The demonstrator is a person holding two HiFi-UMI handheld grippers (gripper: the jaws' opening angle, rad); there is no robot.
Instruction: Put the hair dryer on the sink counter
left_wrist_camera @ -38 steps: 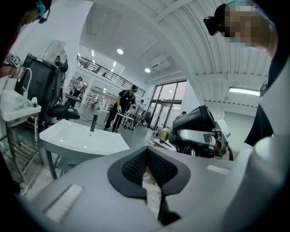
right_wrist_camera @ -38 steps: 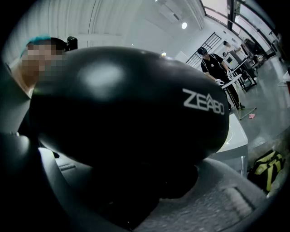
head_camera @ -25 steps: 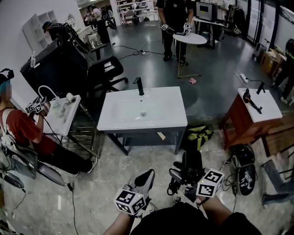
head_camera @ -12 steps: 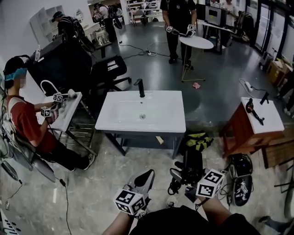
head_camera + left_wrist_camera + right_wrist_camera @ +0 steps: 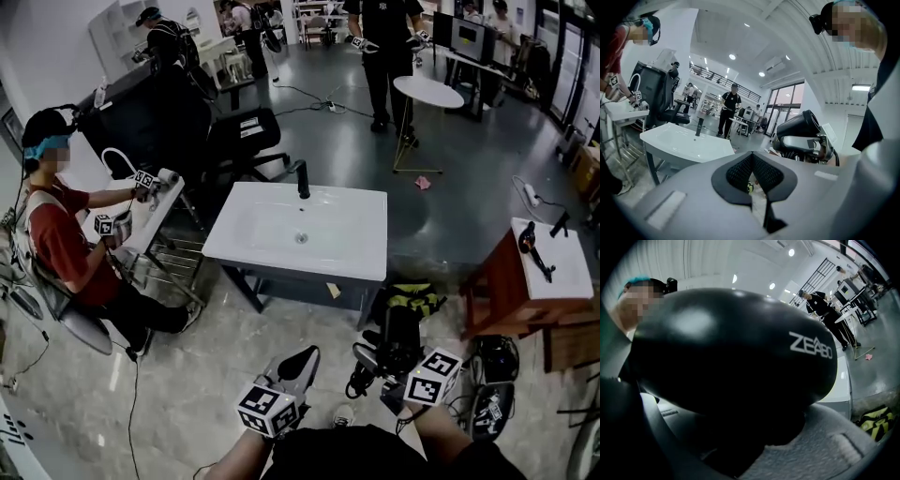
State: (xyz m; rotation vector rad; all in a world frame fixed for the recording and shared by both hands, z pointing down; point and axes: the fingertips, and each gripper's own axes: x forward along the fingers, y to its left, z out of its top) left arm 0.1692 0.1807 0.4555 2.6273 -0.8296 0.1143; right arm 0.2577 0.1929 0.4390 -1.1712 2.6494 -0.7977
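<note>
1. The right hand-held gripper [image 5: 386, 364] is clamped on the black hair dryer [image 5: 736, 357], whose body bulks above its jaws.
2. Just beside it, the left hand-held gripper [image 5: 752, 164] has its jaws together, with nothing between them.
3. The white sink desk [image 5: 272, 246] stands ahead of both, well apart.
4. Best, I'd say, to carry the dryer level to the flat rim, clear of the tap [image 5: 303, 178], and rest it there before letting go.
</note>
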